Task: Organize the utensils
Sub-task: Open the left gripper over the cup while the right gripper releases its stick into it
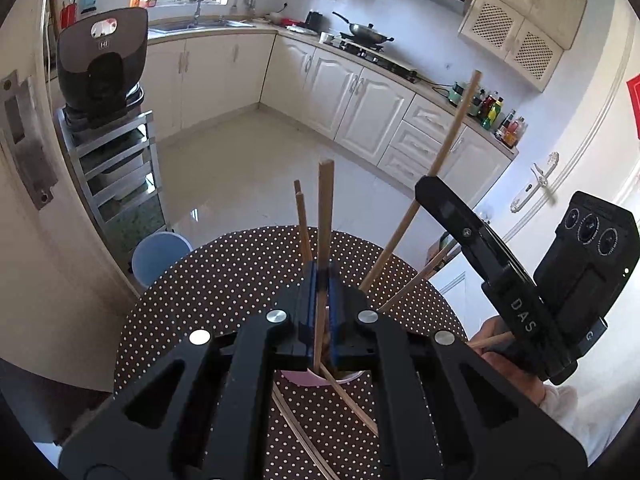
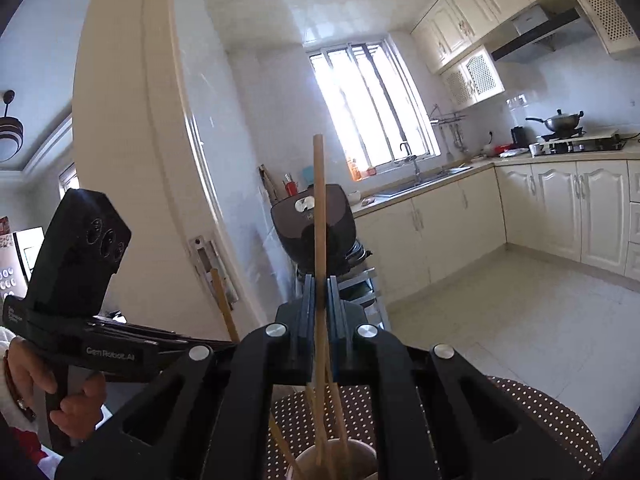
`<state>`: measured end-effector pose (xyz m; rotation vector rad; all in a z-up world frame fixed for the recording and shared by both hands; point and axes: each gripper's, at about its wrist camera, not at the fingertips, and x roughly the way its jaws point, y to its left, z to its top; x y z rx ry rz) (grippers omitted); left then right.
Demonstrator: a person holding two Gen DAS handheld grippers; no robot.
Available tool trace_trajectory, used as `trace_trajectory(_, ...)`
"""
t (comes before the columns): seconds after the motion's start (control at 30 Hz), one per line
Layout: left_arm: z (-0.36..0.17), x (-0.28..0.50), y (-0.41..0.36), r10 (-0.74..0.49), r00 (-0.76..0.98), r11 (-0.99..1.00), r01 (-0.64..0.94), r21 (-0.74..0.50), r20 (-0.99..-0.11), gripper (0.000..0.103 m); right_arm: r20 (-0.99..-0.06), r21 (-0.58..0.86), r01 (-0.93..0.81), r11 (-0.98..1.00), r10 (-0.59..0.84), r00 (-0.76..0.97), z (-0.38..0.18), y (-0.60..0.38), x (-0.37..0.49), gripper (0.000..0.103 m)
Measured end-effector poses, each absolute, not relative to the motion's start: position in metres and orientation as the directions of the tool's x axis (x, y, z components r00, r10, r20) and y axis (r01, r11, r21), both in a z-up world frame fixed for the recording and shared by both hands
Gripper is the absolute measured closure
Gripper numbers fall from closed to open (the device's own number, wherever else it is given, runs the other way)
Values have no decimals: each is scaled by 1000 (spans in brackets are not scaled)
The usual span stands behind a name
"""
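Standing almost upright between the closed blue pads of the left gripper (image 1: pixel 323 280): one flat wooden chopstick (image 1: pixel 325 216), its lower end reaching down into a pink cup (image 1: pixel 316 378) on the round table with brown polka-dot cloth (image 1: pixel 224 280). Leaning just beside it, two more thin chopsticks (image 1: pixel 302 224), apparently standing in the same cup, though the gripper body is hiding their lower parts. Lying flat on the cloth beside the cup, a few loose chopsticks (image 1: pixel 352 404) running toward the near edge. Being pinched by the right gripper (image 2: pixel 320 292), with its jaws closed on the stick: a long round chopstick (image 2: pixel 319 208), pointing up and slightly tilted, its lower end going down into the cup (image 2: pixel 356 450), where several other sticks are leaning. Showing in the left view as a long stick (image 1: pixel 452 136) slanting up to the right above the table, held by the black right tool. Gripping the handle of the left tool in the right view: a hand (image 2: pixel 76 408) with a white sleeve. Wrapping around the right tool in the left view: a hand (image 1: pixel 500 344). Standing farther away: a dark appliance (image 1: pixel 100 68) on a metal shelf rack (image 1: pixel 116 168), a blue bucket (image 1: pixel 158 256) on the floor by the table, cream kitchen cabinets (image 1: pixel 360 96), and a wok (image 1: pixel 366 32) on the stove.
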<state>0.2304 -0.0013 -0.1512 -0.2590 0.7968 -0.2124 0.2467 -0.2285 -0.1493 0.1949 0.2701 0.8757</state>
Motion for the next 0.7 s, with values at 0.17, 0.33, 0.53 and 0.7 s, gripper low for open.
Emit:
trace_trajectory(0.17, -156, 233, 1, -281, 661, 946, 70, -315, -696, 96, -189, 251, -736, 629, 777, 600, -148, -227, 243, 97)
trace_trajectory(0.33, -158, 234, -1, -284, 649, 945, 67, -319, -705, 95, -217, 243, -738, 630, 776, 592, -150, -226, 240, 96)
trace_trajectory(0.53, -157, 231, -4, -281, 646, 947, 66, -314, -710, 68, -257, 222, -728, 648, 759, 598, -150, -224, 235, 95)
trace_trajectory(0.7, -152, 224, -4, -271, 660, 949, 63, -308, -700, 61, -268, 214, -715, 666, 744, 612, -147, -225, 226, 95)
